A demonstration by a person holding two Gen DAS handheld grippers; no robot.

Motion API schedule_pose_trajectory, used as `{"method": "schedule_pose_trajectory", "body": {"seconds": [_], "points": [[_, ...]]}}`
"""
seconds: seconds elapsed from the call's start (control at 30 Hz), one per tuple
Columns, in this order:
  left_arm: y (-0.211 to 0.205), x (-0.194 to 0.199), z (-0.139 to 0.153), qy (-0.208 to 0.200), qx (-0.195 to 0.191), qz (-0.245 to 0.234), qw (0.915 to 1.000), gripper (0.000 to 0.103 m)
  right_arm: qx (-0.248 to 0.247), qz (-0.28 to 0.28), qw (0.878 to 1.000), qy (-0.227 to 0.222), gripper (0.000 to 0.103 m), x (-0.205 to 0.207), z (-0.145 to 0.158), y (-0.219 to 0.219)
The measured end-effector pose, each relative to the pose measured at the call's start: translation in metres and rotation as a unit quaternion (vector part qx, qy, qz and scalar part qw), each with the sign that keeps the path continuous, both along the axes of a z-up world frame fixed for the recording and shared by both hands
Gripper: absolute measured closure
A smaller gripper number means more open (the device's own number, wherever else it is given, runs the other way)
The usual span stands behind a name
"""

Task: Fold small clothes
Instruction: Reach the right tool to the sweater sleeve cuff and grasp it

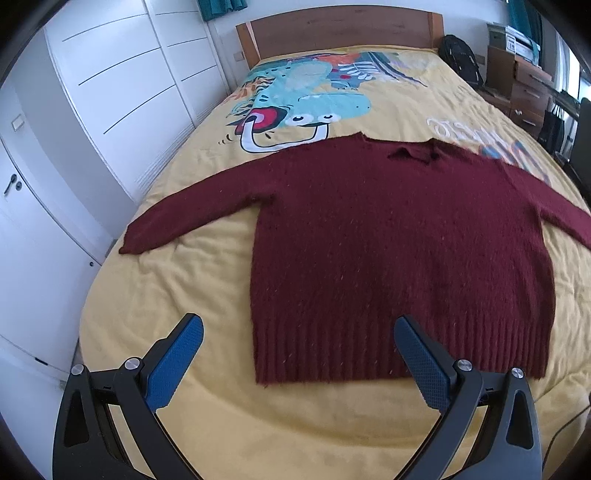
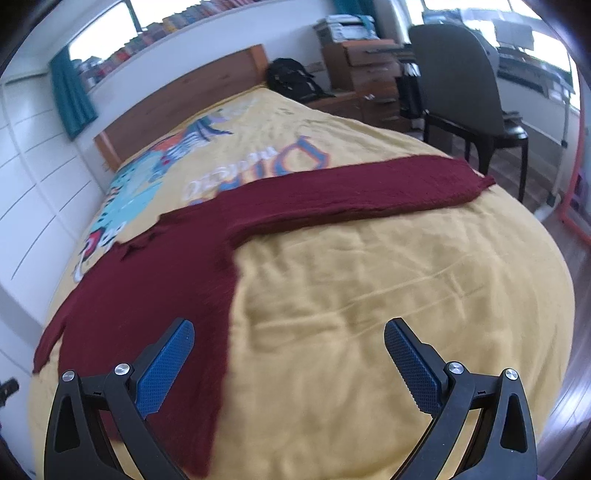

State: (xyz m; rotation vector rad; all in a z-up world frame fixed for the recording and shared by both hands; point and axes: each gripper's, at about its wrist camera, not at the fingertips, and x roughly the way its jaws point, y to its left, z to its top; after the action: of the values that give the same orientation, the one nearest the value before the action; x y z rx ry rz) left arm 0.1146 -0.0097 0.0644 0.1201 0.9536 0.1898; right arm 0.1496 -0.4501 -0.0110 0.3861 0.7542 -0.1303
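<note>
A dark red knit sweater (image 1: 399, 236) lies flat on the yellow bedspread (image 1: 177, 295), sleeves spread out, ribbed hem nearest me. My left gripper (image 1: 297, 332) is open and empty above the hem's left corner. In the right wrist view the sweater (image 2: 147, 295) shows its right side, with the right sleeve (image 2: 369, 192) stretched toward the bed's right edge. My right gripper (image 2: 288, 339) is open and empty, above the bedspread just right of the sweater's side edge.
The bedspread (image 2: 369, 295) carries a cartoon print near the wooden headboard (image 1: 340, 33). White wardrobe doors (image 1: 110, 92) line the left side. A black backpack (image 2: 291, 79), wooden drawers (image 2: 365, 70) and a dark chair (image 2: 461, 92) stand to the right of the bed.
</note>
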Motion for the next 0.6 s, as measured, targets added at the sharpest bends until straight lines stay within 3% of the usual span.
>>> {"method": "schedule_pose_trajectory", "body": {"seconds": [0.27,0.6], "points": [[-0.001,0.026,-0.001,0.014,-0.014,-0.007,0.9998,0.001,0.032,-0.057,0.998,0.026,0.000,0.042,-0.029,-0.059],[0.018,0.050,-0.012,0.034,-0.036,0.016,0.9986,0.001,0.105,-0.129,0.984,0.059,0.000,0.084,-0.070,-0.131]]}}
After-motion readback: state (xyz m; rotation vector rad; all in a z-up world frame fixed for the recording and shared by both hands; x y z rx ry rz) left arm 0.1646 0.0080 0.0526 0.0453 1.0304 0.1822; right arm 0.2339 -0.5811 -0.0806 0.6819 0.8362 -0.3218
